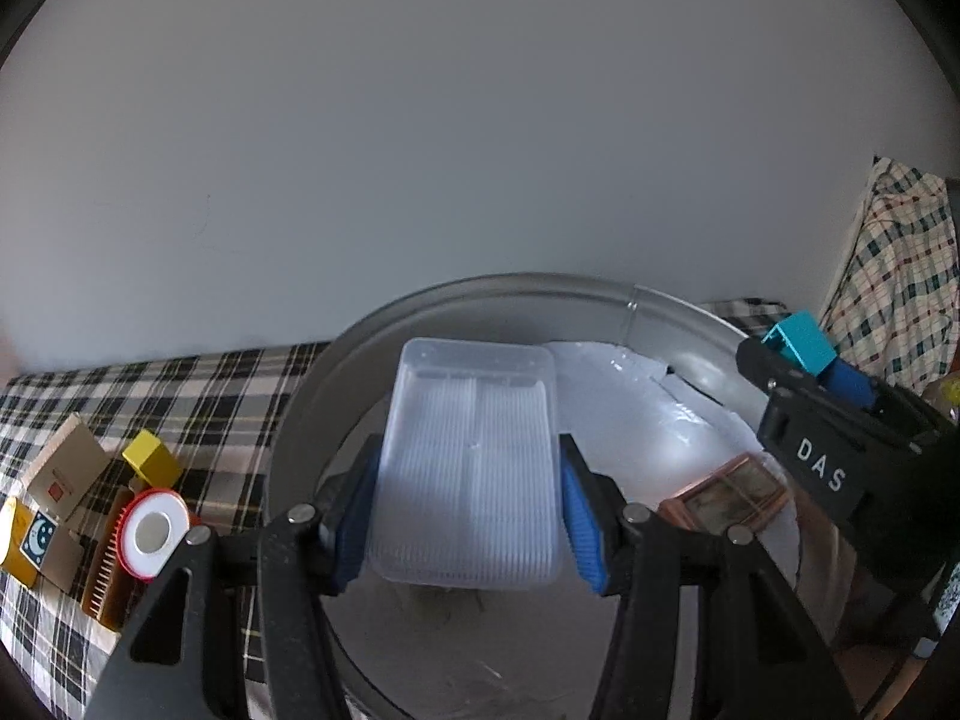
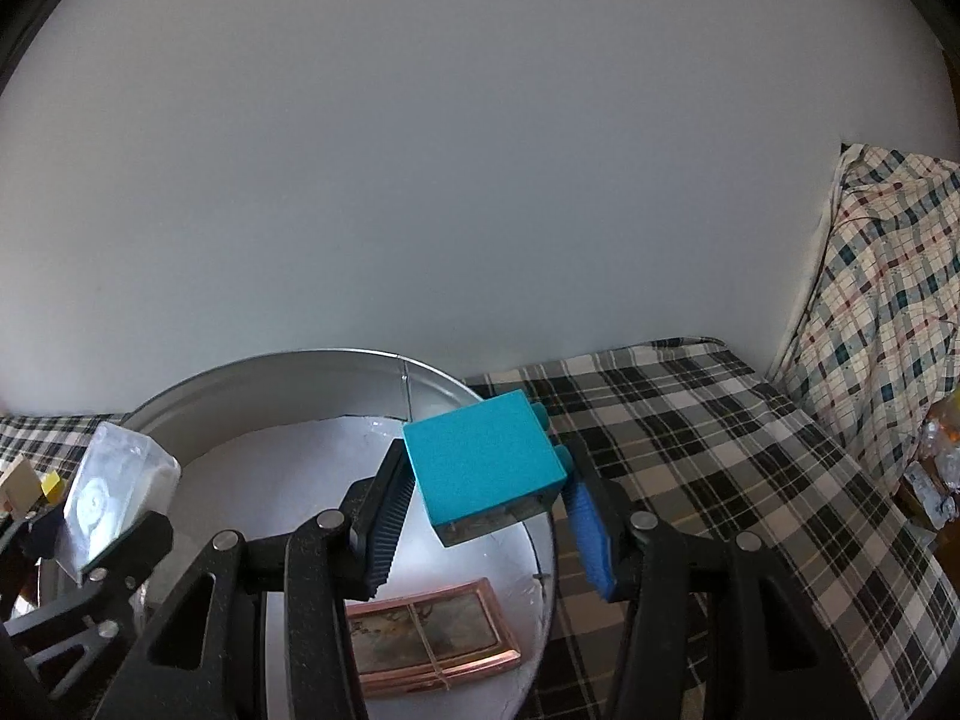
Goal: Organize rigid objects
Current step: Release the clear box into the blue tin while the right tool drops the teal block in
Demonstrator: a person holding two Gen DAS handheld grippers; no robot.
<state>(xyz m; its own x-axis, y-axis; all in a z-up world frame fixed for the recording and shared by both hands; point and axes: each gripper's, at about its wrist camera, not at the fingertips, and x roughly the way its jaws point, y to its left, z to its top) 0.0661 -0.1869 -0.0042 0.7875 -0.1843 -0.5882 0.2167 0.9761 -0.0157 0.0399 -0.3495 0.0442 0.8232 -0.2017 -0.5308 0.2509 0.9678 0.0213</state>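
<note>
My left gripper (image 1: 471, 507) is shut on a clear ribbed plastic box (image 1: 471, 468), held over a round metal tub (image 1: 360, 354). My right gripper (image 2: 489, 510) is shut on a teal block (image 2: 483, 465), hanging over the tub's (image 2: 270, 369) right rim. A copper-framed picture (image 2: 429, 636) lies flat on the white lining of the tub floor; it shows too in the left wrist view as the picture (image 1: 723, 495). The right gripper with its teal block (image 1: 801, 342) appears at the right of the left wrist view. The clear box (image 2: 114, 492) shows at the left of the right wrist view.
On the plaid cloth (image 1: 198, 396) left of the tub lie a yellow block (image 1: 153, 459), a red-and-white round thing (image 1: 150, 531), a comb-like amber piece (image 1: 108, 570), a cardboard box (image 1: 66, 468) and a yellow card box (image 1: 24, 540). A checked cloth (image 2: 888, 306) hangs at the right. A pale wall stands behind.
</note>
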